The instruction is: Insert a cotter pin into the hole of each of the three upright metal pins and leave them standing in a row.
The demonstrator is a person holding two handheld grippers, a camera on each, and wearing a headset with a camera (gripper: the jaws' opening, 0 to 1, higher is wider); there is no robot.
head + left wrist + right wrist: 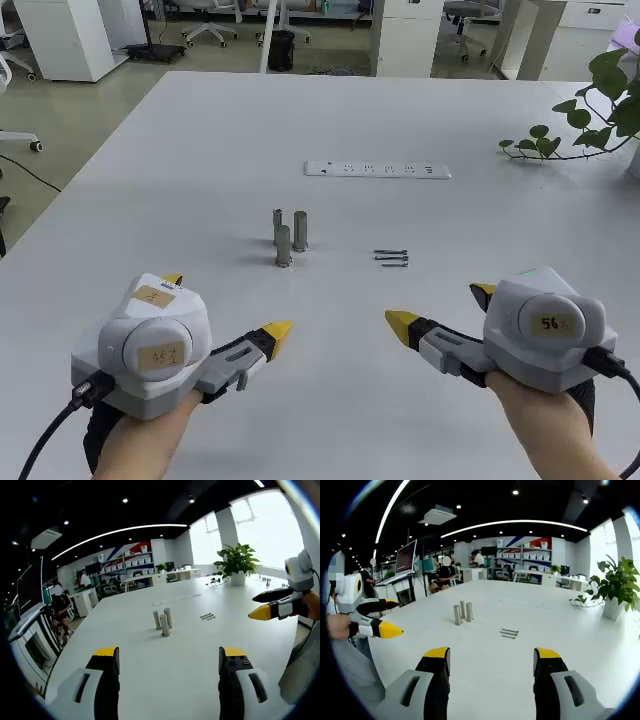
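While a person holds one tool in each hand over the near part of a wide white table (450, 230), neither tool grips anything. On the near left, the left gripper (225, 305) has its two yellow-tipped jaws spread wide apart and points toward the right. On the near right, the right gripper (441, 306) mirrors it, jaws also spread wide, pointing toward the left. The two tools are well apart from each other and from the parts.

Farther in, near the middle of the table, three metal pins (284, 246) stand upright in a tight cluster: two side by side at the far side, one just nearer, in front of the left one. Whether they touch cannot be told. To their right, across a clear gap, three cotter pins (391, 258) lie flat and parallel, one behind another, each running left to right. Beyond both groups a white power strip (378, 169) lies across the table. A trailing green plant (590, 110) sits at the far right edge.

From the left gripper view, the metal pins (164, 622) stand ahead between the spread jaws, the cotter pins (206, 616) to their right, and the right gripper (261, 605) at the right side. From the right gripper view, the cotter pins (509, 633) lie ahead, the metal pins (462, 612) farther left, and the left gripper (390, 616) at the left side.
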